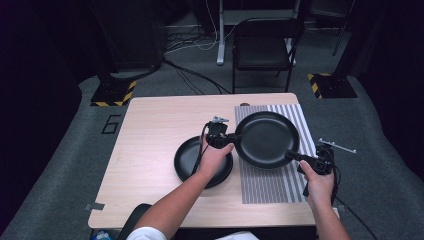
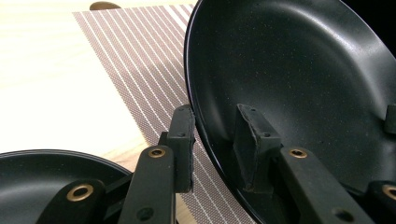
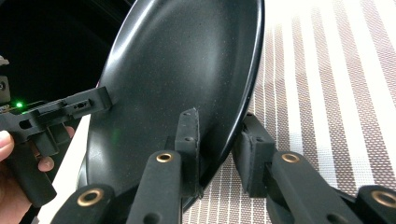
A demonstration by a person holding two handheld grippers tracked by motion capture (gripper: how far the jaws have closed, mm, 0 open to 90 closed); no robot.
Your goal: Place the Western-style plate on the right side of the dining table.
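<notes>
Nearest, the right gripper [image 1: 300,157] pinches the near rim of the large black plate [image 1: 266,138], held just above the striped mat [image 1: 300,125]. Beyond, the left gripper [image 1: 231,137] clamps its opposite rim. Keep both grips level and lower together, clear of the smaller plate [image 1: 187,156] beside the mat.

Legible markings: one only. A large outlined numeral "6" [image 1: 112,123] is marked on the grey floor [image 1: 60,165] just off the table's [image 1: 150,150] far left corner, seen in the high view. Yellow-and-black hazard striping edges two floor base plates, left [image 1: 114,93] and right [image 1: 331,85]; it is a warning pattern and carries no text. No brand, label or number can be read in either gripper view.
</notes>
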